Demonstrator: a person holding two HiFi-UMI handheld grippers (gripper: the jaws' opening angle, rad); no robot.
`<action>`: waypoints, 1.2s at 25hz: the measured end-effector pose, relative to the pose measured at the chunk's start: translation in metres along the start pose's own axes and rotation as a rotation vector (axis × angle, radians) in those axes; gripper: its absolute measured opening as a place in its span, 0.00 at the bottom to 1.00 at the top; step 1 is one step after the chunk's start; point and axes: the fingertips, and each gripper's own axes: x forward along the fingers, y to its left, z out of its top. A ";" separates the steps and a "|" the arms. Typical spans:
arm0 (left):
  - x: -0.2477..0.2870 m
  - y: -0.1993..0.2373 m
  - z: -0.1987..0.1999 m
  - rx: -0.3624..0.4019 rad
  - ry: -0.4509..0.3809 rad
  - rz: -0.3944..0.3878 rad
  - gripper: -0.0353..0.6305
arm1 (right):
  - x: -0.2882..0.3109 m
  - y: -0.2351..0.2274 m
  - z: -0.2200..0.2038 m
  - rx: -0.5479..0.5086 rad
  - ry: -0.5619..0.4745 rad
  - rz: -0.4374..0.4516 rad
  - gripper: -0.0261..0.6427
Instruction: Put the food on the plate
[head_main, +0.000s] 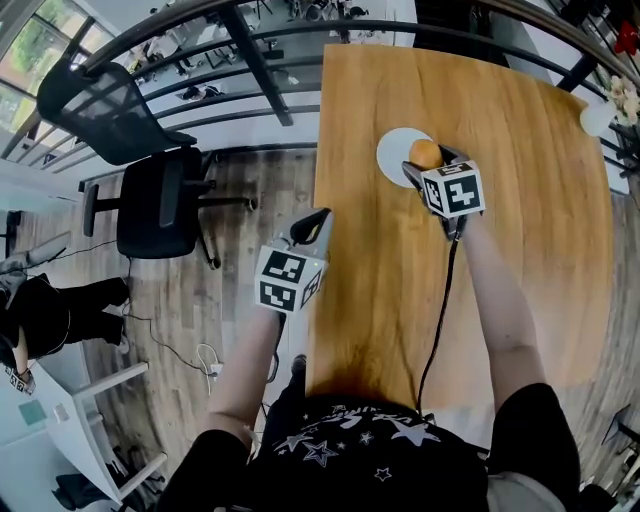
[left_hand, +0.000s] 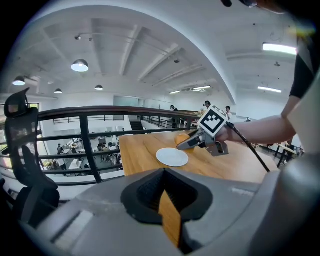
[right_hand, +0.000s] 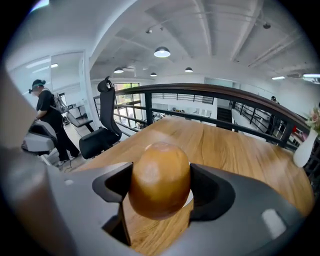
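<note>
A round golden-brown bread roll (right_hand: 160, 180) sits between the jaws of my right gripper (right_hand: 160, 189), which is shut on its two sides. The head view shows the roll (head_main: 426, 153) and right gripper (head_main: 429, 163) held over the right rim of a small white plate (head_main: 396, 157) at the far middle of the wooden table (head_main: 520, 230). The left gripper view shows the roll (left_hand: 181, 138) just above and behind the plate (left_hand: 172, 157). My left gripper (head_main: 314, 223) hangs at the table's left edge, away from the plate, jaws together and empty (left_hand: 169, 207).
A white vase (head_main: 597, 118) stands at the table's far right corner. A black office chair (head_main: 150, 190) is on the floor to the left, with a dark railing (head_main: 250, 60) beyond the table. A black cable (head_main: 440, 310) trails from the right gripper. A person (right_hand: 49, 122) stands far left.
</note>
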 end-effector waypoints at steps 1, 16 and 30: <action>0.003 0.000 -0.001 -0.002 0.005 -0.004 0.06 | 0.004 -0.001 -0.001 -0.016 0.011 -0.004 0.57; 0.022 -0.002 -0.003 -0.017 0.031 -0.016 0.06 | 0.044 -0.011 -0.021 -0.148 0.185 -0.016 0.57; 0.026 -0.003 -0.009 -0.015 0.051 -0.008 0.06 | 0.061 -0.010 -0.020 -0.153 0.180 -0.040 0.57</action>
